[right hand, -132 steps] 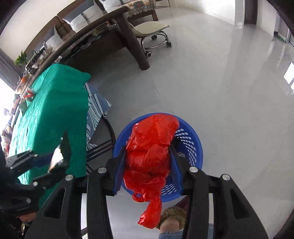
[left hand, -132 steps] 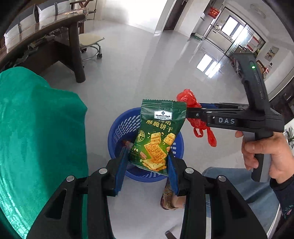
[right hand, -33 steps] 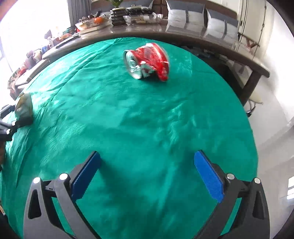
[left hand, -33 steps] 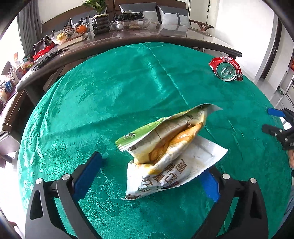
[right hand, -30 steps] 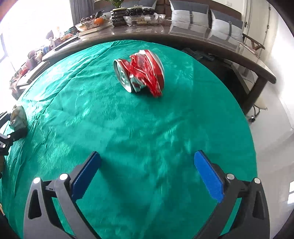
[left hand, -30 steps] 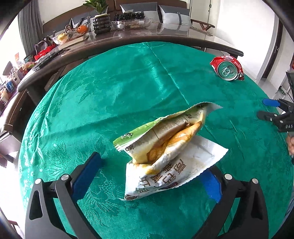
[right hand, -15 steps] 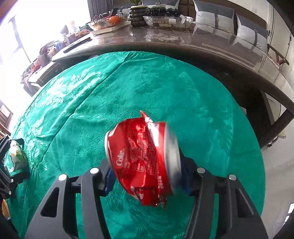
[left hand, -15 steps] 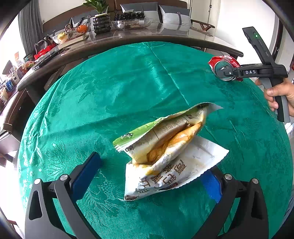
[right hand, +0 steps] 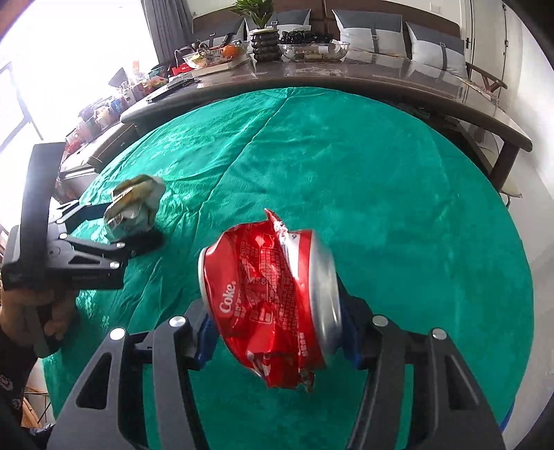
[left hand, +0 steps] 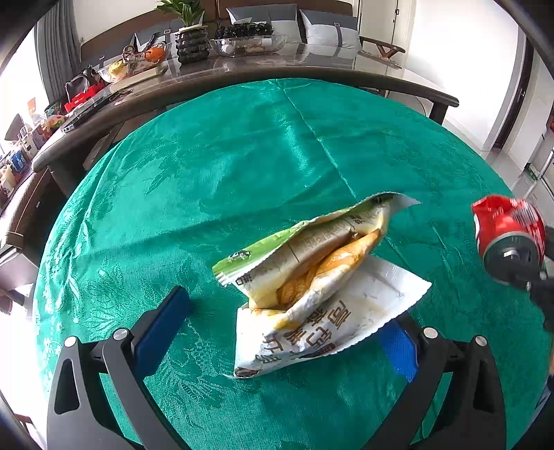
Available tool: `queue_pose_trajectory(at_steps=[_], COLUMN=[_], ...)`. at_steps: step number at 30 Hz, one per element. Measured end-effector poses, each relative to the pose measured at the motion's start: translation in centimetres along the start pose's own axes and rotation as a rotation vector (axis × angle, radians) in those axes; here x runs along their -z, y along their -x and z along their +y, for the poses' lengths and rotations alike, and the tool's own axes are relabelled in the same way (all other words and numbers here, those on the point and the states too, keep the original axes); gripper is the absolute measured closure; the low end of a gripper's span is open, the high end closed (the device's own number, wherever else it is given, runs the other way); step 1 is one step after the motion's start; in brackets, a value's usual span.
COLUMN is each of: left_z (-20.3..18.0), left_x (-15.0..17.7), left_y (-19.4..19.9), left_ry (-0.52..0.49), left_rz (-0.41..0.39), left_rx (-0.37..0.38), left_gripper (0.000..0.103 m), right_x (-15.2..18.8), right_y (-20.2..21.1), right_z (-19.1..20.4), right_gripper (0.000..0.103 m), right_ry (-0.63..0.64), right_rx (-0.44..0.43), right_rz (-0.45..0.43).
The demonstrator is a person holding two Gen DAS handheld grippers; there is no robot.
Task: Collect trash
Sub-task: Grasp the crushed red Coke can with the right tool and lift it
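A torn, opened snack bag lies on the green tablecloth. My left gripper stands open around it, one blue pad well to its left, the other half hidden under its right edge. A crushed red Coke can hangs clear above the cloth between the pads of my right gripper. The pads still press on the can while the jaws are opening slightly. In the left wrist view the can shows at the right edge. The right wrist view shows the bag and left gripper at the left.
A long dark counter curves behind the round table, carrying bowls, a dark plant pot and small clutter. Grey cushions line the wall. A hand holds the left gripper's handle. White floor lies off the table's right side.
My right gripper reached the can at the table's far right, closed on it and lifted it, then carried it nearer. The left gripper and the snack bag stayed put.
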State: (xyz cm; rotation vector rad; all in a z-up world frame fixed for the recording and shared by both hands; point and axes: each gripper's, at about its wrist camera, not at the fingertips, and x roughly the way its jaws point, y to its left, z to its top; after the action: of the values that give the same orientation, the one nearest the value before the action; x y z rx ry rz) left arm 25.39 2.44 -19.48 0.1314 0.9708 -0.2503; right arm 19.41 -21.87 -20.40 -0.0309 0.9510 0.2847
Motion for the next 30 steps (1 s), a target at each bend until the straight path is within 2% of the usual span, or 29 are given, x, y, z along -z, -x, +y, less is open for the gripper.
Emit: queue_pose_trajectory(at_steps=[1,2,6,7,10,14,30], left_z=[0.0,0.0,0.1,0.2,0.9,1.5,1.3], left_x=[0.0,0.0,0.5,0.8,2.7,3.5,3.4], left_y=[0.0,0.0,0.5,0.8,2.0,2.5,2.4], left_ry=[0.0,0.001,-0.042,-0.058,-0.099,-0.099,-0.084], left_rz=[0.0,0.0,0.011,0.013,0.006,0.001,0.001], left_rx=[0.001,0.002,0.026,0.036,0.065,0.07,0.057], left_gripper=[0.004,0.004,0.004,0.004,0.004,0.004,0.004], right_x=[0.3,0.5,1.0,1.2,1.2,1.4,1.5], right_y=[-0.4,-0.6,-0.7,-0.8,-1.2,-1.1,-1.1], right_z=[0.1,0.1,-0.1,0.0,0.3,0.3,0.4], right_gripper=[0.031,0.027,0.02,0.016,0.011,0.01,0.009], right_ry=[0.002,0.001,0.019,0.031,0.045,0.048,0.048], right_rx=[0.027,0.043,0.041,0.037,0.037,0.04,0.039], right_rz=[0.013,0.015,0.005,0.003,0.011,0.013,0.013])
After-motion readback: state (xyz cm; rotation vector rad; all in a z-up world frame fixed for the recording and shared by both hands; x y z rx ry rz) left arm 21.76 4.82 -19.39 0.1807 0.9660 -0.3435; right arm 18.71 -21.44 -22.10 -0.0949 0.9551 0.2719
